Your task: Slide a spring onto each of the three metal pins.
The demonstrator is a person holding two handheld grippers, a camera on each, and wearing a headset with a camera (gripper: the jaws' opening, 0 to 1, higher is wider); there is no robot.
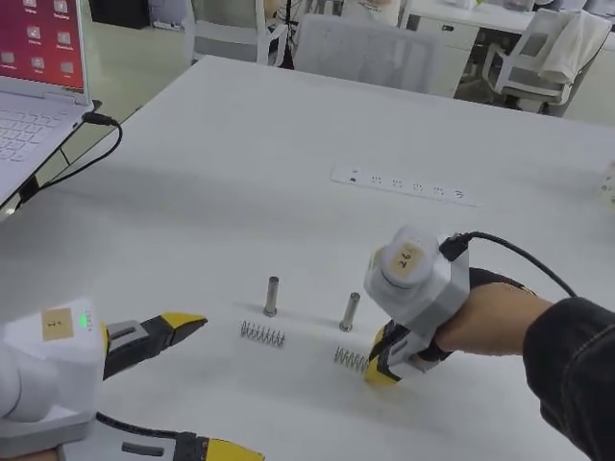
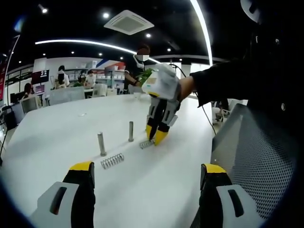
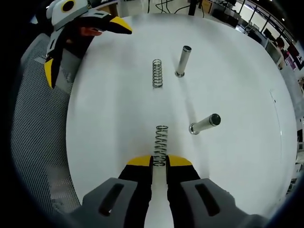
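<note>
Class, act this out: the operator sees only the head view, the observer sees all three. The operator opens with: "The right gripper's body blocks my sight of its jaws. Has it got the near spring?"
Observer: Yes. Seen from its own camera, the right gripper is shut on one end of the near spring.
Operator: Is the left gripper carrying anything?
Observer: No. Its own camera shows the left gripper open wide, with nothing between its jaws.

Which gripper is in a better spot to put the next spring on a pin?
Right. The right gripper has its jaws pinched on the end of a spring, close to a pin. The left gripper is open, held back from the other spring.
</note>
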